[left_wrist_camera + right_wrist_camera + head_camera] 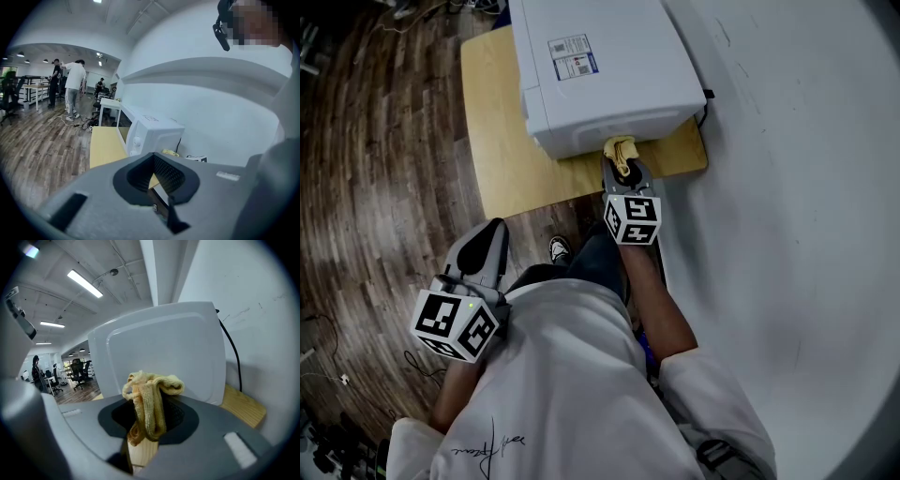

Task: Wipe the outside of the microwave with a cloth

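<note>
A white microwave (609, 66) stands on a light wooden table (502, 141) against the wall. My right gripper (622, 167) is shut on a folded yellow cloth (620, 150), which it holds at the lower edge of the microwave's near side panel. In the right gripper view the cloth (150, 404) sticks up between the jaws, just in front of that white panel (164, 348). My left gripper (483, 248) hangs low at my left side over the floor, shut and empty. From the left gripper view the microwave (150, 131) and the cloth (169, 153) are seen beyond the left gripper (157, 176).
A black power cord (234, 357) runs down the white wall (787, 187) behind the microwave. The table's corner (241, 406) juts out on the right. Dark wood floor (384, 187) lies to the left. Several people (70, 89) stand far back by desks.
</note>
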Motion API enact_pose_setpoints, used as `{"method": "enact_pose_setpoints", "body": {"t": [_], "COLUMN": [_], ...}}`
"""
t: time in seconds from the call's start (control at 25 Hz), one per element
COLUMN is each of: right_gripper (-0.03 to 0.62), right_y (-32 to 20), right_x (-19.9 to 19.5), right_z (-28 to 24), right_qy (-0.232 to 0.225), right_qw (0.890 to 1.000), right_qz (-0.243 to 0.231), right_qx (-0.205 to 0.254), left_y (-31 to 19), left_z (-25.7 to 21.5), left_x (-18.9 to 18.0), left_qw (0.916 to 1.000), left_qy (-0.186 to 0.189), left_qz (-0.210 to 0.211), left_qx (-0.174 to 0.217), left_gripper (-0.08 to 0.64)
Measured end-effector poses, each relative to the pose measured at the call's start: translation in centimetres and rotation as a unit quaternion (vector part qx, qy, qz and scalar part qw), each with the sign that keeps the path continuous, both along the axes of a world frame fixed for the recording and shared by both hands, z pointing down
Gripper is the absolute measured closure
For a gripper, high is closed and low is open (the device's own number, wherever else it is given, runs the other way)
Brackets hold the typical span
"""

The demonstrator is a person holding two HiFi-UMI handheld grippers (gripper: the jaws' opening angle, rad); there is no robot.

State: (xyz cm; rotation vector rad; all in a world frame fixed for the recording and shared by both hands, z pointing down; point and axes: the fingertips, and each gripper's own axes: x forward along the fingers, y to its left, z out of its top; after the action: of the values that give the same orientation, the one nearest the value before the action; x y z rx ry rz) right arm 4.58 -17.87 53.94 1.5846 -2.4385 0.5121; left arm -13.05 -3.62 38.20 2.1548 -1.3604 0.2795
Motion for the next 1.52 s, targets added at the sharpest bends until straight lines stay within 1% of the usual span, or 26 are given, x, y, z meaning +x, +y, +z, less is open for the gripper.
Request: {"method": "enact_pose_setpoints", "body": {"t": [0.44, 0.76, 1.0, 1.2, 1.36, 1.52], "right_gripper": [0.474, 0.474, 0.474, 0.474, 0.474, 0.474], "right_y": [1.4, 2.4, 3.5, 5.7, 7.0, 7.3], "right_x": [-4.4, -7.5, -11.9, -15.3, -15.5, -13.3], "right_z": [0.0, 0.5, 0.7, 0.0, -0.6, -1.1], "right_qy": [-0.007, -0.013, -0.019, -0.029, -0.033, -0.027], "right_qw": [1.0, 0.999, 0.996, 0.988, 0.985, 0.986], "right_qz": [-0.025, -0.041, -0.093, -0.151, -0.169, -0.162], "right_qx": [0.003, -0.001, -0.003, -0.002, -0.001, -0.001], "left_y": [1.9, 3.2, 3.8, 4.1, 3.9, 3.5], "left_z": [-0.2, -0.4, -0.6, -0.8, -0.9, -1.0], "left_x": [-2.7, -4.9, -5.8, -5.9, -4.8, -3.3], "left_qw": [0.9999, 0.9994, 0.9987, 0.9982, 0.9986, 0.9992], "left_qy": [-0.009, -0.012, -0.015, -0.012, -0.003, 0.006], "left_qz": [-0.01, -0.03, -0.047, -0.057, -0.05, -0.036], "left_qx": [0.005, 0.01, 0.015, 0.015, 0.018, 0.019], "left_gripper": [0.569, 0.569, 0.569, 0.569, 0.569, 0.569]}}
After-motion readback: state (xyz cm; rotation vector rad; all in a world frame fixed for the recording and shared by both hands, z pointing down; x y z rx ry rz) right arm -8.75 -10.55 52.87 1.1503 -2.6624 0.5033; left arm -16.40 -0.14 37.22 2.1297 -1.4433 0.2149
